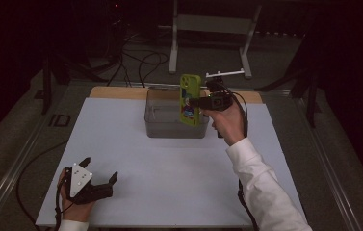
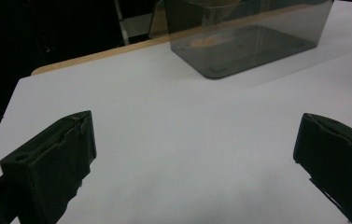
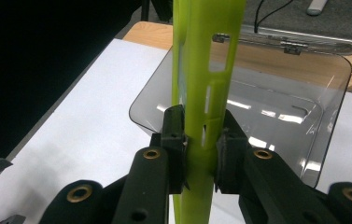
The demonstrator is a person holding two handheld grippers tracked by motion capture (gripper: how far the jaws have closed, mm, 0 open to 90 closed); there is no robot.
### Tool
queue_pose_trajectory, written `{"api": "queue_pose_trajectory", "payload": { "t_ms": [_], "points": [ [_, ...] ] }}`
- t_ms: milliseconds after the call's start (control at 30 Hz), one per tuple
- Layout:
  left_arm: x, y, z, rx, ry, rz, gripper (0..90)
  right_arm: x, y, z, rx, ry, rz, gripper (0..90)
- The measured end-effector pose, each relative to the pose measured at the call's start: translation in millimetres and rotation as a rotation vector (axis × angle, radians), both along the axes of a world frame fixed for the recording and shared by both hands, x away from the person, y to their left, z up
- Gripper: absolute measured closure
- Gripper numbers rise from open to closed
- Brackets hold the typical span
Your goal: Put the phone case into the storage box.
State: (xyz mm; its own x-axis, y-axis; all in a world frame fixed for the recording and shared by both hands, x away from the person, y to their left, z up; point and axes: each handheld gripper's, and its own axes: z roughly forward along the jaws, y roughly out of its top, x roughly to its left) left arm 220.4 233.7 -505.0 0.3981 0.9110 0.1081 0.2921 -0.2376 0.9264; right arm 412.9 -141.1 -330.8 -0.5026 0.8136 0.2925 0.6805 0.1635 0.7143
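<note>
A lime-green phone case [image 1: 189,99] with a colourful print stands upright over the right side of a clear smoky plastic bin [image 1: 162,120]. My right gripper [image 1: 202,102] is shut on it from the right, held above the bin's rim. In the right gripper view the case [image 3: 206,70] runs up edge-on between the two black pads [image 3: 176,140], with the bin [image 3: 276,112] below and behind it. My left gripper [image 1: 98,175] rests at the table's near left corner, jaws wide apart over bare white surface [image 2: 187,140], nothing between them.
The white mat [image 1: 121,144] covers a wooden table [image 1: 116,92] whose far edge shows behind the bin. A white metal stand [image 1: 210,29] and cables lie on the floor beyond. The bin [image 2: 243,37] appears at the top of the left gripper view.
</note>
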Motion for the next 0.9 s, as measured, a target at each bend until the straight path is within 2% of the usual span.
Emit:
{"api": "queue_pose_trajectory", "payload": {
  "t_ms": [900],
  "points": [
    [0.0,0.2,-0.1,0.0,-0.002,0.001,0.0,23.2,4.8,1.1,-0.069,0.055,-0.053,77.8]
  ]
}}
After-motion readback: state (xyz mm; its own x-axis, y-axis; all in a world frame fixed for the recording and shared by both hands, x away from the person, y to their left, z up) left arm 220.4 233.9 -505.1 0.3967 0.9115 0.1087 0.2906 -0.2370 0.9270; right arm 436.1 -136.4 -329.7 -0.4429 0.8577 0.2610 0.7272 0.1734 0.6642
